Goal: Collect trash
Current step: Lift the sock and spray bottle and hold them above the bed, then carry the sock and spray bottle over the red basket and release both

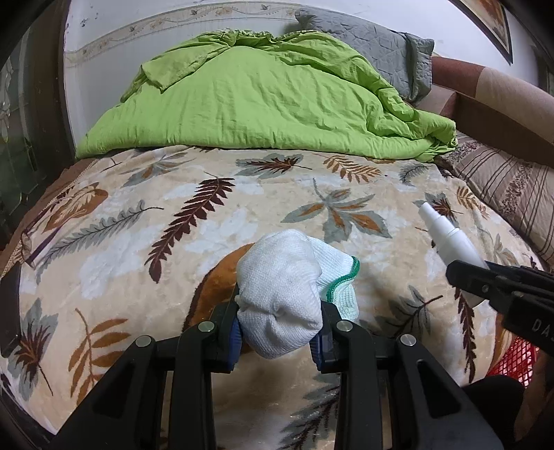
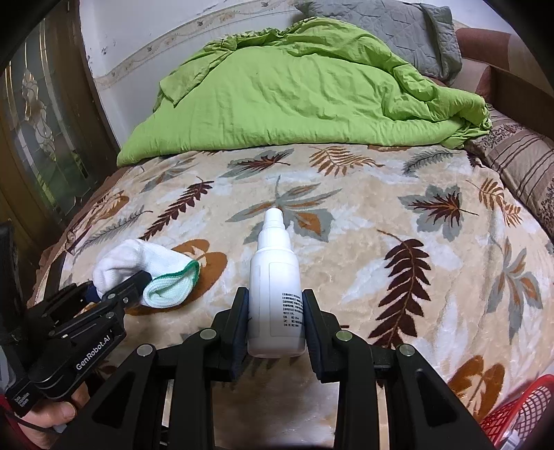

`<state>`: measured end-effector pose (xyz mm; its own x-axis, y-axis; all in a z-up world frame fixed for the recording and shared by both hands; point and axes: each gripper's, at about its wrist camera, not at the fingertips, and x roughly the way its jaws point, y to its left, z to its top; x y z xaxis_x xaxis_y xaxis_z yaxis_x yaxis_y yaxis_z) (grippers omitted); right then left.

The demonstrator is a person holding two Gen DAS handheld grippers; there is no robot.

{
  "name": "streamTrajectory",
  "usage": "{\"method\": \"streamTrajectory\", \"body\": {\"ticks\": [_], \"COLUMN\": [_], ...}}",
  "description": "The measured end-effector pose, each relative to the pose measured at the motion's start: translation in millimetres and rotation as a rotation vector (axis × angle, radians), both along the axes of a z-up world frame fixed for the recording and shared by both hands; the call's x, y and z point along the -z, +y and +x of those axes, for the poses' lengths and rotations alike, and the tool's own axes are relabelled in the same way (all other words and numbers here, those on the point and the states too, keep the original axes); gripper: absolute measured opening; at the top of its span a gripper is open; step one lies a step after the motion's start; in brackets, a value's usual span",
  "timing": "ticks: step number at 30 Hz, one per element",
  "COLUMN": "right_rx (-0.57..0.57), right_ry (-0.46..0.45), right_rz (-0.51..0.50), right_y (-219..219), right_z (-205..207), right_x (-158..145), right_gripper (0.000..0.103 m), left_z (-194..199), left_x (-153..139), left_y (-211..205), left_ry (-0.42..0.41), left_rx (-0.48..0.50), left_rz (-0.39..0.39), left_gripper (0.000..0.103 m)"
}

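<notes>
Bed: your leaf-print blanket (image 1: pixel 145 249) covers the whole working surface; both grippers hang over its near half.
Green quilt: it lies bunched (image 2: pixel 294 97) across the far half; a grey pillow (image 2: pixel 398 31) sits behind it and a striped cushion (image 1: pixel 502 194) at the right edge; none of them crowd your tools.
Red basket: its mesh corner (image 2: pixel 519 412) shows at the lower right, just beside your right gripper.
Right gripper: yours (image 2: pixel 277 322) is clamped on the white spray bottle (image 2: pixel 275 277); the bottle stands between the pads with its nozzle pointing away from you.
Left gripper: yours (image 1: pixel 278 332) squeezes the balled white sock (image 1: pixel 284 290); its green-edged cuff spills out to the right.
Writing: "GenRobot.AI" reads along the left gripper's body; the bottle's label print is too small to read.
</notes>
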<state>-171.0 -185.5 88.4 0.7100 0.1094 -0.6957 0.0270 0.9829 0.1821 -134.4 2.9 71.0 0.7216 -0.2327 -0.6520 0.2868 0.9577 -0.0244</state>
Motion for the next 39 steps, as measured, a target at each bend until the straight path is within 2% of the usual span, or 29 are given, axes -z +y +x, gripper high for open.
{"method": "streamTrajectory", "body": {"ticks": [22, 30, 39], "right_rx": [0.032, 0.089, 0.189], "right_ry": [-0.014, -0.041, -0.048], "right_rz": [0.036, 0.072, 0.104], "right_y": [-17, -47, -89], "right_z": [-22, -57, -111], "right_x": [-6, -20, -31], "right_gripper": [0.033, 0.033, 0.033], "left_z": [-5, -23, -50], "left_x": [-4, -24, -47], "left_y": [-4, -23, -72], "left_ry": [-0.018, -0.042, -0.042], "left_rx": [0.014, 0.104, 0.252], "left_rz": [0.011, -0.028, -0.071], "left_gripper": [0.030, 0.030, 0.030]}}
